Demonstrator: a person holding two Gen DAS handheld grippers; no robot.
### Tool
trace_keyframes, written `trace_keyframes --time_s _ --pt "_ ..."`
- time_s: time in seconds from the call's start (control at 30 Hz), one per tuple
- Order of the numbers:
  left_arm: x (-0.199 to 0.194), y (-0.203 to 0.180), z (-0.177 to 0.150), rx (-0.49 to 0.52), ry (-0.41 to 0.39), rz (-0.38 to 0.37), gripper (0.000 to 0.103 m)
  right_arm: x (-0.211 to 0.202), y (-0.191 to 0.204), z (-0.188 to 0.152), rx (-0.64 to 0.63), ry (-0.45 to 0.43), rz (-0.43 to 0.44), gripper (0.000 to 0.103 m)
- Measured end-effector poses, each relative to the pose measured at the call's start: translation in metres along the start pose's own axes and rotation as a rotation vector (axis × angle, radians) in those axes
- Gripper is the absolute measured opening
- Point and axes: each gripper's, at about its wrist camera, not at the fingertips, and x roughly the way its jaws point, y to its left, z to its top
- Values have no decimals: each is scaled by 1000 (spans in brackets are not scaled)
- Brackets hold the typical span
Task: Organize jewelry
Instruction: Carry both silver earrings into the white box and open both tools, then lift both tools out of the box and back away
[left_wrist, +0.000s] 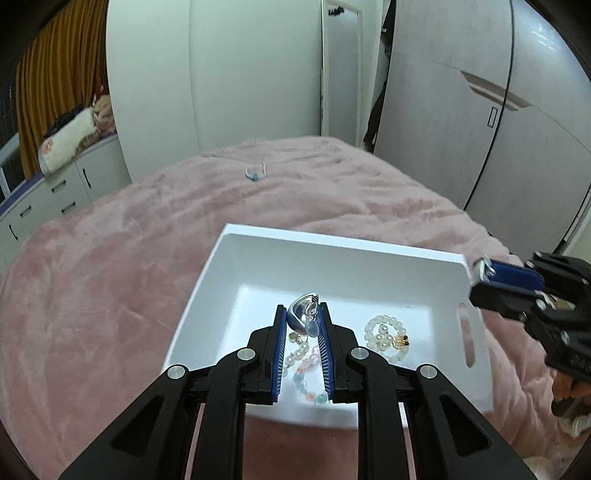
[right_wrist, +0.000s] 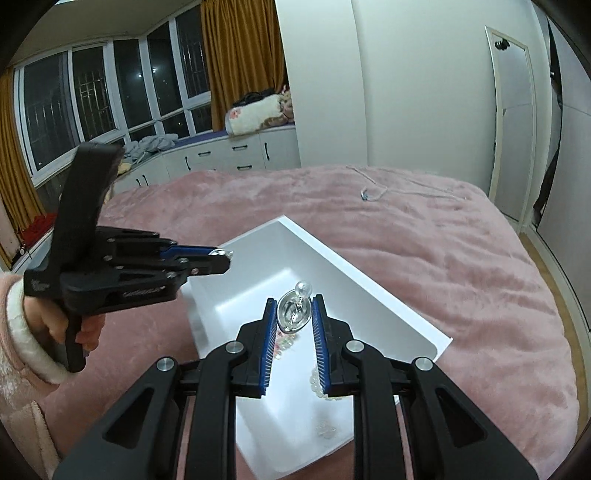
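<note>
A white tray (left_wrist: 258, 258) lies on the pink bed and shows in both views (right_wrist: 369, 284). My left gripper (left_wrist: 302, 313) is shut on a silver earring (left_wrist: 301, 314) with a pale drop, held above the tray. My right gripper (right_wrist: 293, 306) is shut on a second silver earring (right_wrist: 293, 314), also above the tray. In the tray lie a pearl bracelet (left_wrist: 386, 334) with a gold charm and a string of pastel beads (left_wrist: 306, 373). The right gripper also shows at the right edge of the left wrist view (left_wrist: 484, 271), the left gripper in the right wrist view (right_wrist: 223, 258).
A thin chain necklace (left_wrist: 255, 173) lies far back on the pink blanket (left_wrist: 110, 295); it also shows in the right wrist view (right_wrist: 373, 192). White wardrobes, a mirror (right_wrist: 513, 122) and a window bench with drawers (right_wrist: 229, 155) surround the bed.
</note>
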Motion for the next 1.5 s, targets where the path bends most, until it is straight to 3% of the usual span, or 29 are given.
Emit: trace_keyframes --time_s 0.6,0.63,0.67,0.7,0.73,0.77,1.17,1.23,1.33,1.5 --pt "65 1 4 18 112 22 21 40 -25 -25 22 91 -7 21" --pt "67 1 3 19 115 24 22 42 -25 -26 19 99 -6 22" --pt "68 1 2 20 118 27 24 43 -25 -26 16 104 -13 31" --pt "69 0 2 26 122 41 36 44 -25 -27 14 105 -18 40" --pt "69 -1 1 29 120 51 42 43 -23 -27 11 98 -29 57" --pt "68 -2 2 33 113 60 48 42 -22 -28 7 91 -36 62" --pt "53 -5 -4 22 69 80 63 37 -18 -25 -15 84 -33 64" --pt "45 -6 -4 18 49 86 68 32 -15 -23 -23 76 -39 68" --pt "27 -7 -5 0 7 122 87 21 -8 -19 -37 53 -54 80" --pt "-14 -20 -19 14 -89 156 93 -3 6 -20 -52 7 -73 98"
